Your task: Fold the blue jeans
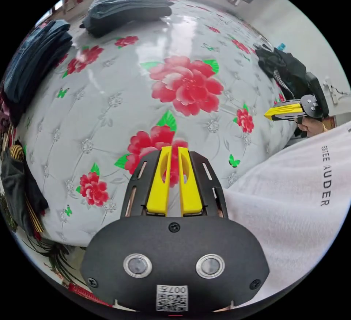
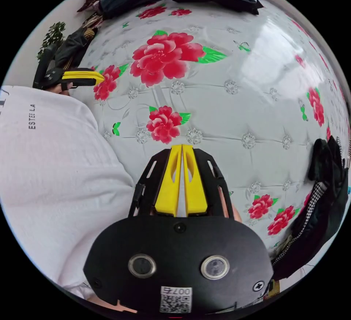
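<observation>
Two tongs hang over the flowered cover [image 1: 109, 115], both clenched on nothing. The left tongs [image 1: 174, 152] have jaws nearly together with a thin gap; the right tongs [image 2: 181, 150] have tips touching. Each also shows at the edge of the other's view, beside the person's white sleeve [image 1: 292, 195]. Two piles of folded jeans lie at the far edge of the cover, well apart from both tongs: one pile [image 1: 128, 6] and a second pile [image 1: 33, 64] beside it. Dark clothes [image 2: 321, 203] are heaped at the cover's side.
</observation>
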`<state>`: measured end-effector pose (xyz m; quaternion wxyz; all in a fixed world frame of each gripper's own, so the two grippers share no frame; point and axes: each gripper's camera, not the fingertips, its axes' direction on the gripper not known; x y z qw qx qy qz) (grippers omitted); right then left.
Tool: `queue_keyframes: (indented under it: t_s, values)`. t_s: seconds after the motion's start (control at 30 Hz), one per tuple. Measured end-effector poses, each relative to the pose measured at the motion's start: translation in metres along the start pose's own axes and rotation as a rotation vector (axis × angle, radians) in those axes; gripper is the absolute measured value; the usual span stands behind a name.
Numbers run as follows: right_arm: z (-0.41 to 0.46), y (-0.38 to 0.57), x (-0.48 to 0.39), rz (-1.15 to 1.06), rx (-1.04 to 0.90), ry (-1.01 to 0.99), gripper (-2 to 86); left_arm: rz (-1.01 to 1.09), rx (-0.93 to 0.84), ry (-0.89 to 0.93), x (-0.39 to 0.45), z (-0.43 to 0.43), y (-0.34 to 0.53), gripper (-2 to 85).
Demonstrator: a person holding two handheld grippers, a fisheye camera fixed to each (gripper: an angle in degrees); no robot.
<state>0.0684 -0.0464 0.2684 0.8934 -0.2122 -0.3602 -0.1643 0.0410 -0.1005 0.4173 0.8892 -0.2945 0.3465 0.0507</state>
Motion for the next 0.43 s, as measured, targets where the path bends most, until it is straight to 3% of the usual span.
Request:
queue_keyframes:
  t_s: [0.13, 0.3, 0.43]
  values:
    - [0.019, -0.009, -0.032, -0.055, 0.012, -0.061, -0.2, 0.126, -0.019, -0.052, 0.040, 0.007, -0.043, 2.9]
    - [0.036, -0.026, -0.038, -0.143, 0.035, -0.075, 0.2, 0.127, -0.014, -0.066, 0.060, 0.011, -0.078, 2.8]
    - [0.038, -0.023, 0.020, 0.015, 0.107, -0.434, 2.3, 0.137, -0.158, -0.126, 0.075, 0.050, -0.083, 3.2]
